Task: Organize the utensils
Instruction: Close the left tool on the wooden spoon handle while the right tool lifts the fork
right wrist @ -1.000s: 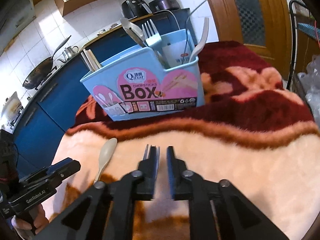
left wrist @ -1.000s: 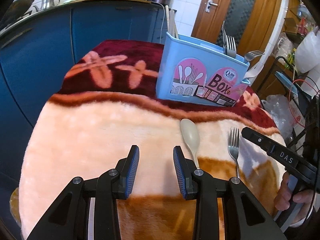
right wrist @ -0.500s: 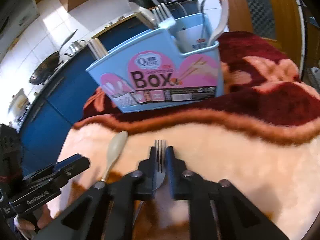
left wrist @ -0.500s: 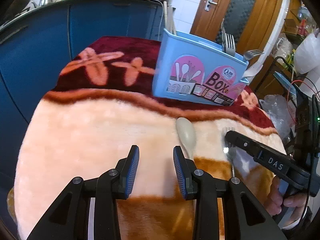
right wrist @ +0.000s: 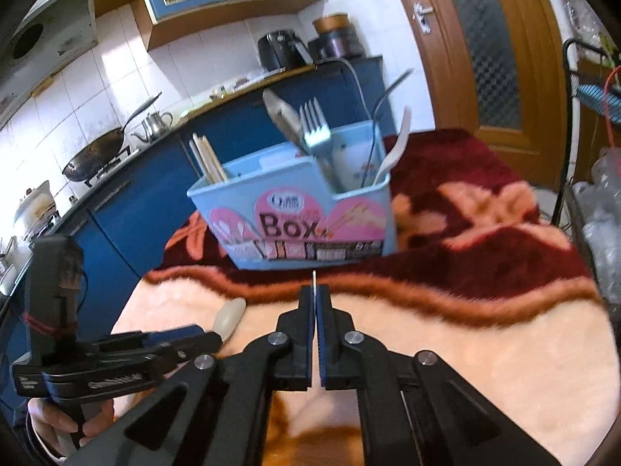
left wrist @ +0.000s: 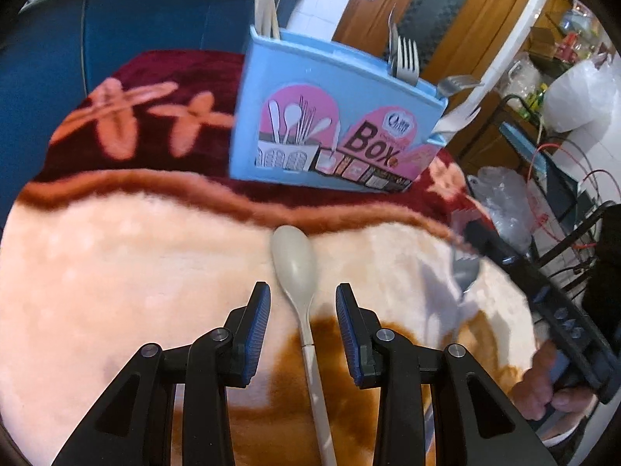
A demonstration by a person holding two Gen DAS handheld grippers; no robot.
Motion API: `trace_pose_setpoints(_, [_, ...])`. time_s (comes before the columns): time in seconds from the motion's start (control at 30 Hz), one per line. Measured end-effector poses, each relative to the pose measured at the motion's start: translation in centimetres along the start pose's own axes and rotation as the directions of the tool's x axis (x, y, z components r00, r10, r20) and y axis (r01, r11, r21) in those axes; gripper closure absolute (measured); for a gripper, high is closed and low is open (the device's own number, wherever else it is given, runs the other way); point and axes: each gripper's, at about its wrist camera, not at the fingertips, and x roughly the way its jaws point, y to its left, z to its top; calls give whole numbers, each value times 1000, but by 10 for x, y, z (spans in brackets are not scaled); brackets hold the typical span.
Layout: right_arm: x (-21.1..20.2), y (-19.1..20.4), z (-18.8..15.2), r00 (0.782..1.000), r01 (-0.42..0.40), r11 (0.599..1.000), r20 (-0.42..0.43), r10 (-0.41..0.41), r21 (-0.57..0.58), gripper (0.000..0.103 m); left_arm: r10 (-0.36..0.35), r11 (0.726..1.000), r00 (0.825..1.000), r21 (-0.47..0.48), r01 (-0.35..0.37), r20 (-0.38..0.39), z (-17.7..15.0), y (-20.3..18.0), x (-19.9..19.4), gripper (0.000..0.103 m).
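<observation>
Right gripper point(right wrist: 315, 303) fingers pinched tight on fork point(left wrist: 464, 272), lifted clear of plush blanket point(left wrist: 136, 272). Left gripper point(left wrist: 302, 306) fingers part open, straddling beige spoon point(left wrist: 297, 268) (lying flat, not gripped). Blue utensil box point(right wrist: 310, 209) stands behind, already holding forks, chopsticks.

Blue cabinets point(right wrist: 128, 209), wooden door point(right wrist: 485, 39)

A long-handled beige plastic spoon point(left wrist: 294, 268) lies flat on the plush blanket, bowl toward the box. A metal fork point(left wrist: 464, 272) is raised clear of the blanket, seen edge-on from the right wrist view. A light-blue plastic utensil box point(right wrist: 295, 209) with pink labels stands upright, containing forks point(right wrist: 316, 128), chopsticks point(right wrist: 207, 159) and a white spoon point(right wrist: 396, 147).
</observation>
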Motion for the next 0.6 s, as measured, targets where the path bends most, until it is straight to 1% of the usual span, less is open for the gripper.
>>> trace_pose_setpoints(0.07, [-7, -1, 2, 999, 12, 1000, 31, -12, -1, 100, 12, 1000, 999, -1, -12, -30, 1, -1, 7, 67])
trace_pose_setpoints(0.2, [-17, -5, 6, 997, 16, 1000, 80, -17, 8, 100, 44, 999, 998, 31, -43, -48, 1, -8, 11, 68])
trace_pose_setpoints(0.27, [-23, -7, 7, 995, 19, 1000, 102, -20, 9, 100, 67, 997, 996, 50, -64, -54, 1, -10, 13, 83])
trace_pose_setpoints(0.3, [-25, -7, 8, 993, 21, 1000, 114, -22, 7, 100, 75, 996, 996, 58, -72, -54, 1, -11, 14, 84])
trace_pose_setpoints(0.4, [-33, -7, 11, 988, 31, 1000, 153, -31, 5, 99, 75, 995, 996, 67, -72, -51, 2, -10, 13, 85])
trace_pose_setpoints(0.47, [-39, -7, 14, 983, 39, 999, 181, -39, 5, 99, 55, 997, 998, 49, -54, -32, 2, -7, 8, 86])
trace_pose_setpoints(0.5, [-41, -7, 15, 979, 47, 999, 197, -47, 6, 99, 32, 999, 999, 38, -32, -8, 2, -6, 4, 86])
trace_pose_setpoints(0.6, [-49, -6, 19, 968, 64, 998, 243, -65, 10, 99, -6, 999, 998, 35, 4, 62, 3, -7, -11, 87])
